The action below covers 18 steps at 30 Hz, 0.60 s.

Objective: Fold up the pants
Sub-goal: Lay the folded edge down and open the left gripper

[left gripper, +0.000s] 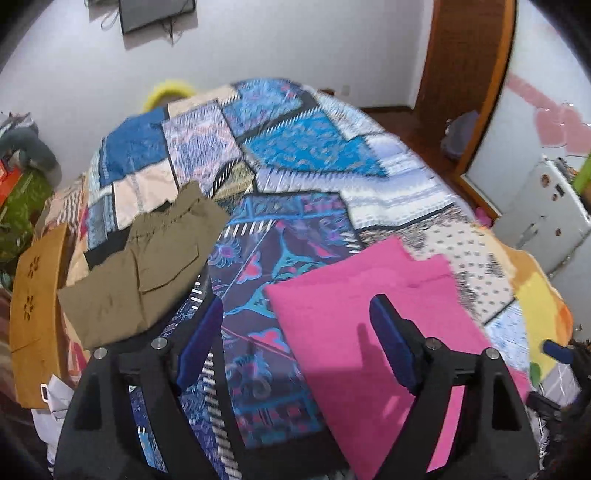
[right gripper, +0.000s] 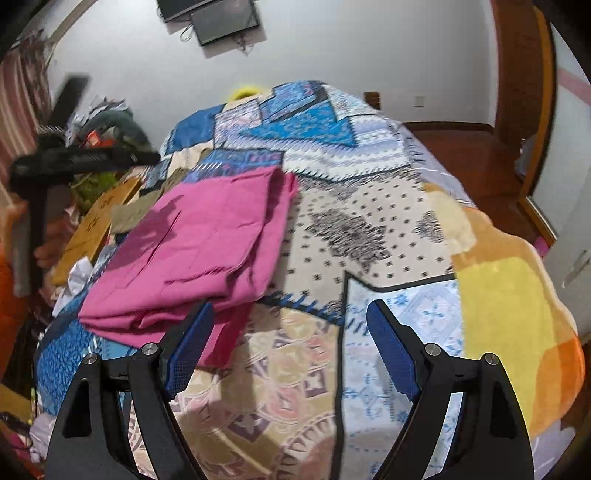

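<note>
White walls (left gripper: 295,44); wall-mounted screen (right gripper: 225,20); patchwork-covered bed (left gripper: 295,147); wooden wardrobe (left gripper: 469,74).

- On the bed (left gripper: 314,155), folded pants (left gripper: 354,332) lie at the near right in the left wrist view, under the left claw (left gripper: 295,336).
- A second folded garment (left gripper: 147,266) lies to their left, well apart, near the bed's left edge.
- The right claw (right gripper: 290,339) hangs over bare bedcover, just right of the pants (right gripper: 199,243).

Matt pink cloth pants (left gripper: 369,325) on printed cotton bedspread (left gripper: 295,155)
</note>
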Motion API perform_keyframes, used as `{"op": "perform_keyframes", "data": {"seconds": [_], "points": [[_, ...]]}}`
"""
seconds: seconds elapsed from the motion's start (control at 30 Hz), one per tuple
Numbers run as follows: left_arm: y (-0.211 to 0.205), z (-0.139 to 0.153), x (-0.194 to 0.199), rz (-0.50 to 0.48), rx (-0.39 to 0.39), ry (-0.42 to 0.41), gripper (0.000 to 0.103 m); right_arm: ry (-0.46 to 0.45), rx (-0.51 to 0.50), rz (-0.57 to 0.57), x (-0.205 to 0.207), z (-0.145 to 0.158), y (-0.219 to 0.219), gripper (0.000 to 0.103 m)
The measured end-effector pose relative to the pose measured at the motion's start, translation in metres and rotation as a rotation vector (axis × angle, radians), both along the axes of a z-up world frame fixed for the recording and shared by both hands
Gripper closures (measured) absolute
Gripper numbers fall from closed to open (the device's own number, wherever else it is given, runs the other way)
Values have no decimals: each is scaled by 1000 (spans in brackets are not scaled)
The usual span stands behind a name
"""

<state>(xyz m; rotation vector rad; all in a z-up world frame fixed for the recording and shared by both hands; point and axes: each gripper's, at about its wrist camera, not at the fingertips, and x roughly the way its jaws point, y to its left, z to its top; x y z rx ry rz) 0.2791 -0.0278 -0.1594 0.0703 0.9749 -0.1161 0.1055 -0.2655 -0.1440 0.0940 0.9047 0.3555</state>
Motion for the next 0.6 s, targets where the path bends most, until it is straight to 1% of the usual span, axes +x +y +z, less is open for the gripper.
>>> {"op": "perform_keyframes", "data": {"seconds": [0.13,0.17,0.2,0.23,0.27,0.3,0.37,0.5,0.6], "points": [[-8,-33,23,-14,87,63,22,-17,-12,-33,0,6,-7,20],[-10,-45,30,-10,120,98,21,-19,-11,-39,1,8,-8,20],[-11,-51,31,-11,134,114,21,-21,-12,-43,1,9,-9,20],[-13,-59,32,-21,159,126,19,-23,-11,-45,1,10,-9,20],[-13,-63,29,-30,180,110,17,-25,-10,-45,1,11,-9,20],[-13,-63,25,-37,204,85,13,-26,-10,-43,1,11,-9,20],[-11,-63,16,-42,240,60,13,-25,-11,-34,2,11,-6,20],[-1,-59,-1,-14,257,55,13,-13,14,-6,6,10,0,20],[10,-54,-21,9,257,59,13,-12,27,7,7,10,4,20]]}}
